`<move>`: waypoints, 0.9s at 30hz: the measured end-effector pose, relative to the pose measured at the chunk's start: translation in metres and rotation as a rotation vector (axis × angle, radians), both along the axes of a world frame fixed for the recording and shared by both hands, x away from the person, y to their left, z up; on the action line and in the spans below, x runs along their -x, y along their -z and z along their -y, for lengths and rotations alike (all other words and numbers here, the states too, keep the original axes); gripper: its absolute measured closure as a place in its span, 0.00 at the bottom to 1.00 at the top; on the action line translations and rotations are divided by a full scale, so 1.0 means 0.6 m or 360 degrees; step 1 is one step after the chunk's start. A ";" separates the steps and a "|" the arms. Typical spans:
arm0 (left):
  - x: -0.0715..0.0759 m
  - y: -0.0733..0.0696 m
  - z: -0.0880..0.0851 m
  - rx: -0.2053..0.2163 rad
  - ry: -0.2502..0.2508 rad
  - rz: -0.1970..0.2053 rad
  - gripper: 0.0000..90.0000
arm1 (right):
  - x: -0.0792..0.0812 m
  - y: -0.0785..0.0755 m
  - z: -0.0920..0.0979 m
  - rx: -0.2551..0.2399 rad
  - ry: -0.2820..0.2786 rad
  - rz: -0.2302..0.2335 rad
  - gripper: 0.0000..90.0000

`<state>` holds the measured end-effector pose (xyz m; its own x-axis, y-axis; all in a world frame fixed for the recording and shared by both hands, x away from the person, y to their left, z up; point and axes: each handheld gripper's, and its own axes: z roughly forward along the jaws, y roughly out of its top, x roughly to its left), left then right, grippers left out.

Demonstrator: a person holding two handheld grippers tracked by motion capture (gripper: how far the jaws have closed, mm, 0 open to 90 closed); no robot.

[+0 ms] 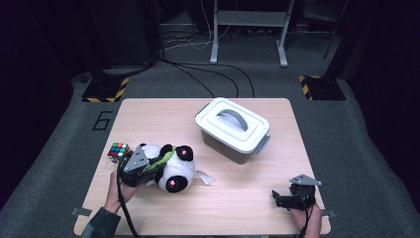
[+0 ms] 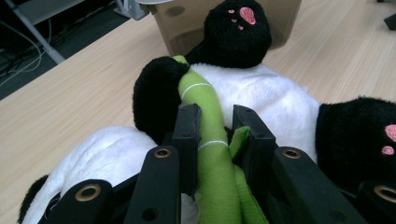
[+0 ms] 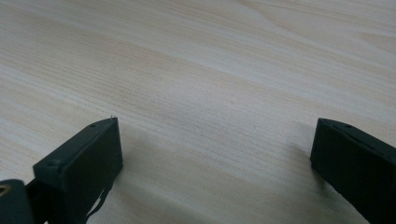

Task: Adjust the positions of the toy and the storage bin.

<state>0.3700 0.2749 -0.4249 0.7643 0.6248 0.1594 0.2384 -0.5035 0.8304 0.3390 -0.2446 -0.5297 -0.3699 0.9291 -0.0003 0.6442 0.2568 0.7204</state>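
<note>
Left gripper view: fingers [image 2: 187, 135] pinch green stalk [image 2: 208, 121].

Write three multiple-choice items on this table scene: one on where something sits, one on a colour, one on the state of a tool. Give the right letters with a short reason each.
1. Where does the puzzle cube sit?
A. On the bin's lid
B. On the table, left of the panda toy
C. Between the right tool's jaws

2. What colour is the plush stalk on the panda toy?
A. Green
B. Red
C. Blue

3. How does the left tool stand?
A. Wide open over bare wood
B. Shut on the bin's handle
C. Shut on the plush stalk

Answers:
1 B: in the high view the cube rests on the table at the toy's left.
2 A: the left gripper view shows a green stalk with white bands.
3 C: both jaws press on the stalk, while the right tool stands open over bare wood, far from the lidded bin.
</note>
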 end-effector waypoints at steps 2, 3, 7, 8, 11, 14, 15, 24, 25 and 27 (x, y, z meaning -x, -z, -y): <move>-0.005 0.000 0.000 -0.0003 0.0007 -0.0004 0.80 | 0.000 0.000 0.000 0.0000 0.0000 0.0000 0.02; -0.010 0.002 -0.002 -0.0009 0.0017 -0.0015 0.80 | 0.000 0.000 0.000 -0.0001 0.0002 0.0000 0.02; -0.027 0.033 -0.008 0.0024 -0.0005 -0.0100 0.80 | 0.000 0.000 0.000 -0.0001 0.0002 0.0001 0.02; -0.029 0.042 -0.012 0.0105 0.0000 -0.0124 0.80 | 0.000 0.000 0.000 -0.0001 0.0002 0.0001 0.02; -0.027 0.044 -0.014 0.0135 -0.0017 -0.0128 0.79 | 0.000 0.000 0.000 -0.0001 -0.0001 0.0001 0.02; -0.025 0.039 -0.008 0.0094 -0.0039 -0.0107 0.72 | 0.000 0.000 0.000 -0.0001 0.0002 0.0001 0.02; -0.021 0.036 -0.006 0.0076 -0.0054 -0.0095 0.69 | 0.000 0.000 0.000 -0.0001 0.0002 0.0001 0.02; 0.012 0.009 -0.031 0.0183 -0.0202 -0.0046 0.23 | 0.000 0.000 0.000 -0.0001 0.0003 0.0001 0.02; 0.027 0.002 -0.041 0.0192 -0.0241 -0.0033 0.18 | 0.000 0.000 0.000 -0.0001 0.0003 0.0001 0.02; 0.033 0.000 -0.045 0.0189 -0.0257 -0.0028 0.17 | 0.000 0.000 0.000 -0.0001 0.0003 0.0001 0.02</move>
